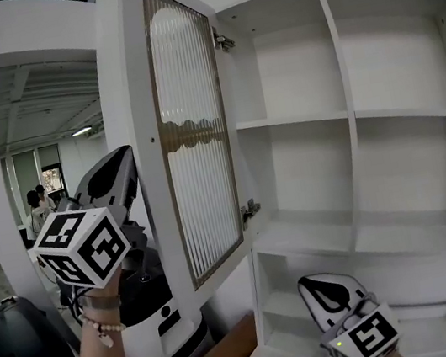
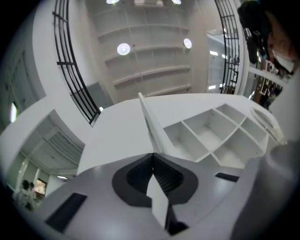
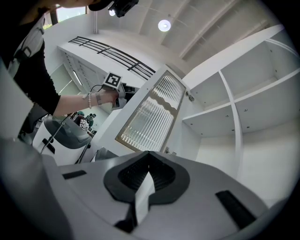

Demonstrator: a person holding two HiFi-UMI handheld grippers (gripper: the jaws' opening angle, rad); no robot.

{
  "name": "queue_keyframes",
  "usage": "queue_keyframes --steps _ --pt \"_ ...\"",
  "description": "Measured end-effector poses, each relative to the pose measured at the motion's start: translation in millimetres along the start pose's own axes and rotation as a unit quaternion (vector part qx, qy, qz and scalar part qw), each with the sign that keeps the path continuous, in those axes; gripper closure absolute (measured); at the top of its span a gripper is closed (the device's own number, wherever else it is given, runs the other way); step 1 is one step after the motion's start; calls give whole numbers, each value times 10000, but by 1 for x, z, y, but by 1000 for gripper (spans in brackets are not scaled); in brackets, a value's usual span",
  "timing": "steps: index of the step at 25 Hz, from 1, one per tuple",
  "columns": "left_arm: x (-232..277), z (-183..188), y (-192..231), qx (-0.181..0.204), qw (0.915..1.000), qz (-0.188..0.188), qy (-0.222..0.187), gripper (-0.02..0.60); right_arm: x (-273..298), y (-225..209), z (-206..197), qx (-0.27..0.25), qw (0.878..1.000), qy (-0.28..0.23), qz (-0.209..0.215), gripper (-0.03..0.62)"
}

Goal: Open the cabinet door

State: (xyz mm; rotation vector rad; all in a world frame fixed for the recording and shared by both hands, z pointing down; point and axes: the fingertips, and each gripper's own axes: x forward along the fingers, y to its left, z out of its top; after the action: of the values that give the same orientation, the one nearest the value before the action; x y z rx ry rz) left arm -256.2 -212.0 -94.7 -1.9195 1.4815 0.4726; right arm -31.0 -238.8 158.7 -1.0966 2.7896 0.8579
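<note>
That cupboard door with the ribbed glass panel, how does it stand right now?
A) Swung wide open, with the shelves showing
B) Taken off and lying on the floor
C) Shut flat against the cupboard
A: the cabinet door stands swung out on its hinges, edge-on to the cupboard, and the white shelves behind it are in plain sight.

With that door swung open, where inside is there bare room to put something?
The shelves beside the open door are bare, on both sides of the upright divider. It is crowded left of the door, around the left gripper and the white machine below it.
</note>
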Motion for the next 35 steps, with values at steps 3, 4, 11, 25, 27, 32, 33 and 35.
queue_keyframes --steps 3,4,11,25,27,32,33,35 --pt "-7 -11 20 281 9989 326 191 583 1 1 -3 19 10000 17 32 594" --pt "-9 -14 24 342 9984 377 256 583 2 1 -4 27 10000 30 42 594" --pt "-23 -22 34 510 9964 563 377 583 6 9 -6 48 9999 59 92 594" --pt "-83 -12 -8 166 9976 627 225 583 7 14 -5 111 9999 -68 87 594" --pt "-92 -14 -19 256 9975 609 243 583 6 14 -5 159 9998 -74 66 594" --pt "-111 -37 -55 238 9979 438 414 583 -2 15 -13 281 9996 -20 -23 594" --pt "-113 -44 -63 221 9979 393 473 583 -4 15 -15 293 9996 2 -37 594" --pt "-117 -57 -77 141 9978 296 572 583 -8 16 -19 308 9995 45 -67 594"
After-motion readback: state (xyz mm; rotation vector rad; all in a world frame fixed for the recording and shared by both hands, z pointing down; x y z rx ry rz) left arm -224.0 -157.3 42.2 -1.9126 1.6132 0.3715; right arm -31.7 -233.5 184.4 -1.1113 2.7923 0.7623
